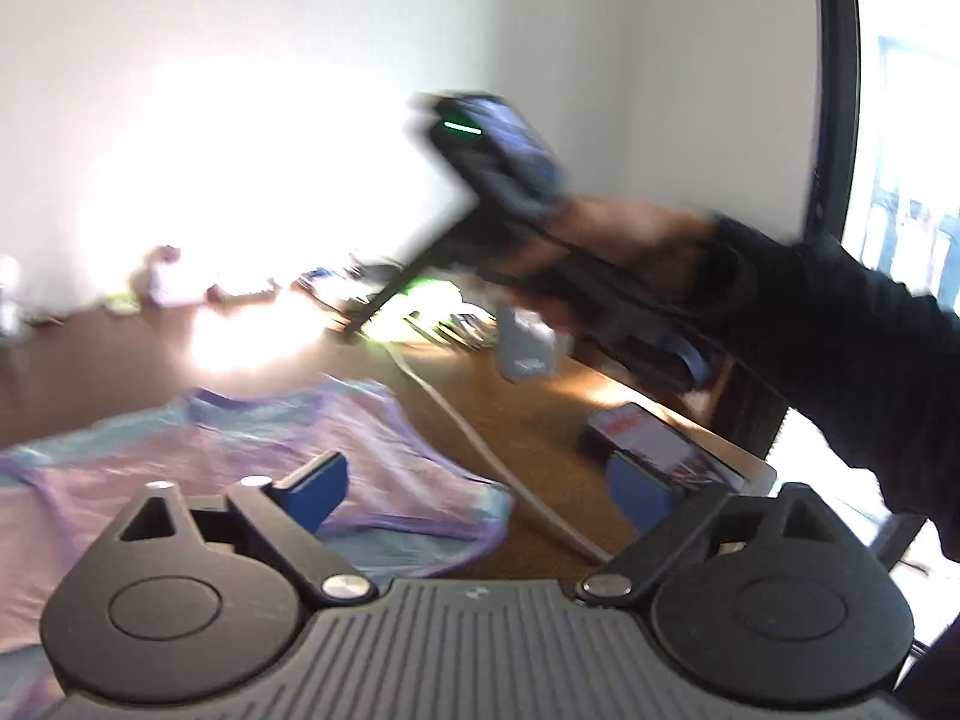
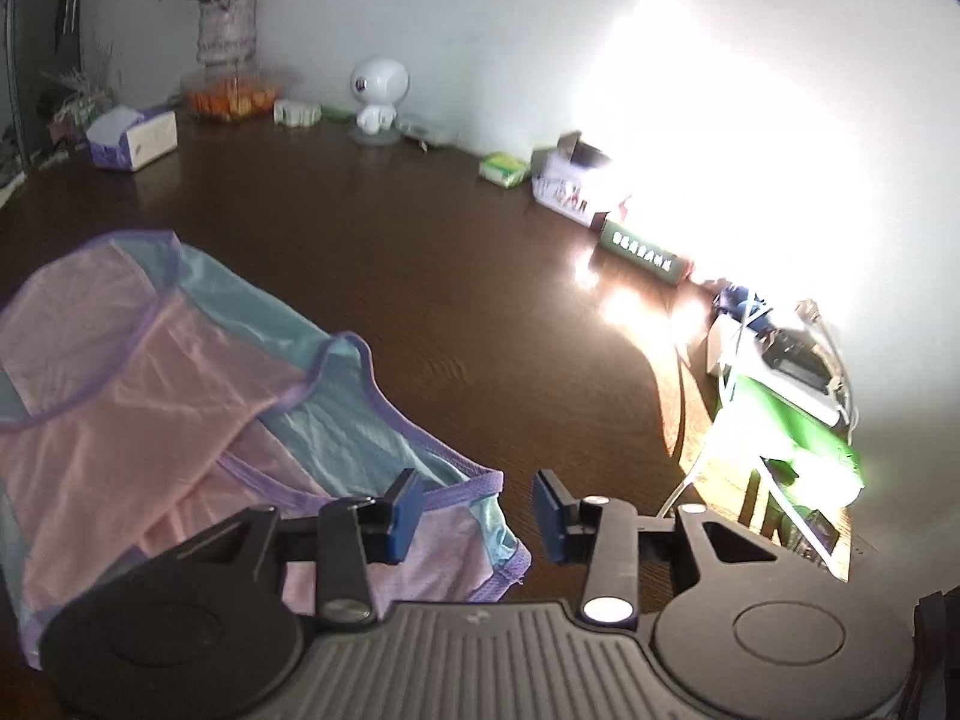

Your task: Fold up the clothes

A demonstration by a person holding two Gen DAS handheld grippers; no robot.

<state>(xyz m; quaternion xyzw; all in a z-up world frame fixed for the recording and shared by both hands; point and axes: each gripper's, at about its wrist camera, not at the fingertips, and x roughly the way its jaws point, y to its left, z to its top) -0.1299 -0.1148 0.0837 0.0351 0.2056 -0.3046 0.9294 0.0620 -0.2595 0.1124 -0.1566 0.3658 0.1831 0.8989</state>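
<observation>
Dark wooden surface (image 2: 420, 276) under a pale wall, half lost to white glare beyond the right finger in both views. Found the pastel garment (image 2: 180, 396), pink and pale blue with purple trim, spread on that surface ahead and left of the right gripper (image 2: 477, 510). Hem corner just behind its left finger, cut off below by the gripper body. Fingers there held partly apart, bare wood in the gap, nothing gripped.

Seen from the left wrist only: left gripper (image 1: 480, 480) spread wide and empty, garment past its left finger, white cable (image 1: 480, 438) running through the gap, phone (image 1: 648, 438) just beyond the right finger. Also a hand (image 1: 630, 240) in a dark sleeve (image 1: 840, 360) carrying the other gripper, too blurred to read.

Seen from the right wrist only: tissue box (image 2: 135, 141), vase (image 2: 227, 30) of flowers and white figurine (image 2: 378, 90), far ahead by the wall. Could not make out the clutter inside the glare.
</observation>
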